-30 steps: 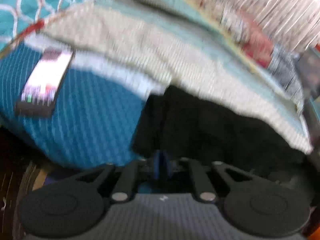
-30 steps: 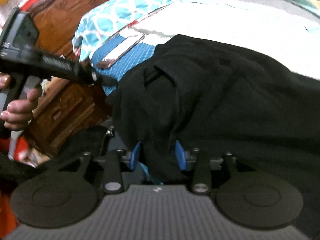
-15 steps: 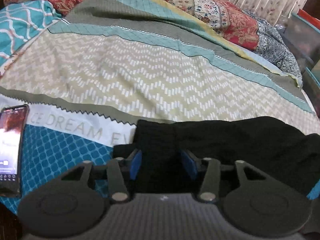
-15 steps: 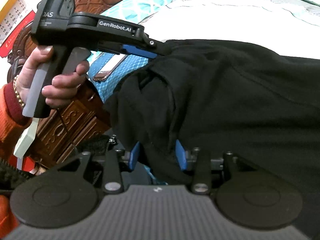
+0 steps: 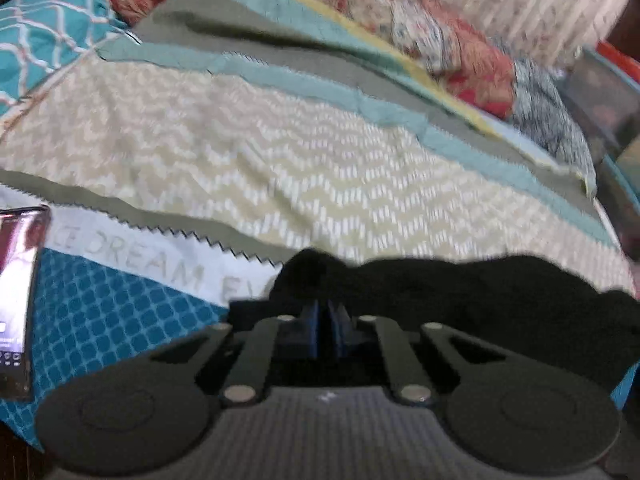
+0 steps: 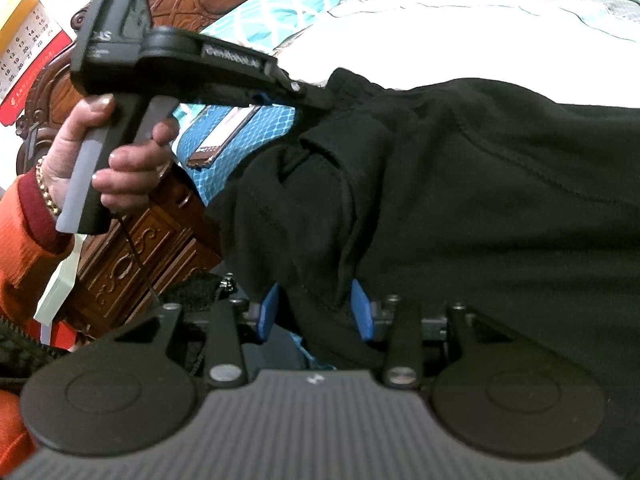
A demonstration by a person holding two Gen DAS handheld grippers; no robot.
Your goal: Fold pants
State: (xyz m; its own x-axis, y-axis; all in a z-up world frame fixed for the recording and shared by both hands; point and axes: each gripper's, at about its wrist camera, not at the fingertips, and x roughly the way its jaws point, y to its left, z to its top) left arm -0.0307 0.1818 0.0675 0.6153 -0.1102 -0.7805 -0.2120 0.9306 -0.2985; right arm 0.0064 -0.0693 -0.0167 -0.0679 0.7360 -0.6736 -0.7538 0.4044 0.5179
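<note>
The black pants (image 6: pixel 460 208) lie bunched on the bed (image 5: pixel 280 168), beside a phone (image 5: pixel 18 300). The left gripper (image 5: pixel 324 330) has just been closing and now pinches a fold of the pants' edge. The right gripper (image 6: pixel 316 312) is half open, a thick wad of pants between its blue pads (image 6: pixel 362 312)

Black pants (image 5: pixel 480 292) on a zigzag-patterned bedspread (image 5: pixel 280 152) (beige and white).
</note>
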